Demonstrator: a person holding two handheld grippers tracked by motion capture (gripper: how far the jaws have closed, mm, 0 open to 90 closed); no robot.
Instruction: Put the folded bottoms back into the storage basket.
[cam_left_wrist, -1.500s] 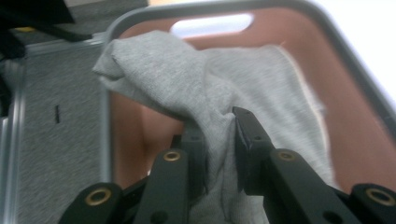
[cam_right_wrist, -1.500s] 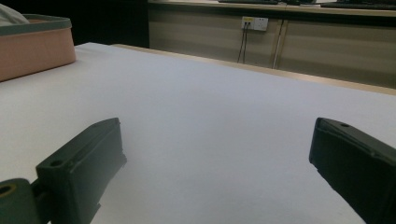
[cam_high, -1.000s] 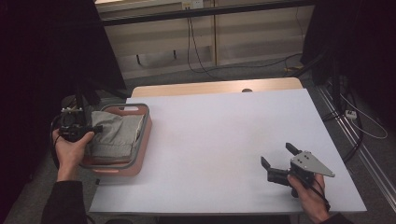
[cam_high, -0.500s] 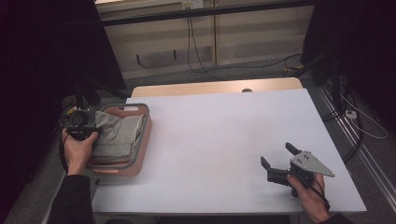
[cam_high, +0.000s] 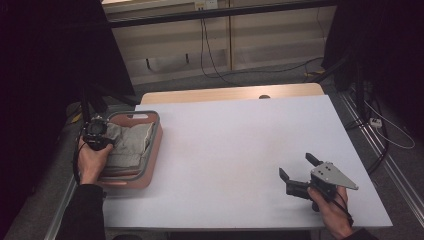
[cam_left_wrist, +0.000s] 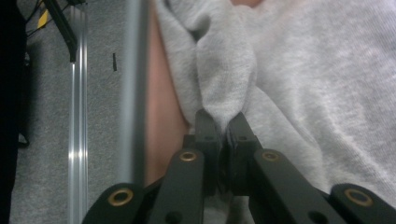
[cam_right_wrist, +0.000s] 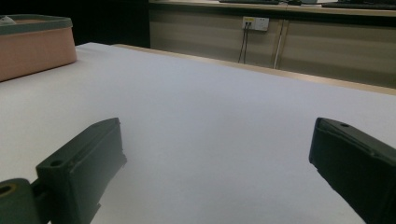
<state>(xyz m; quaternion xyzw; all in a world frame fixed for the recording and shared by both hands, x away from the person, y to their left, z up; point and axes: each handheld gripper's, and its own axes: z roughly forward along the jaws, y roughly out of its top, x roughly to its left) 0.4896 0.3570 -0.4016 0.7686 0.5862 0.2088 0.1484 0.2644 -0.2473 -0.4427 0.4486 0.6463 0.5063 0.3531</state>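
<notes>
Fingers of the left gripper (cam_left_wrist: 223, 135) clenched on grey cloth (cam_left_wrist: 299, 84) in the pink basket (cam_high: 155, 145) at the table's left edge; right gripper (cam_high: 299, 173) fingers released.

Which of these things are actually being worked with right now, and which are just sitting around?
In use:
- left gripper, fingers shut on the cloth
- grey cloth
- pink basket holding it

Just there:
- right gripper, open over the table
- cables behind
</notes>
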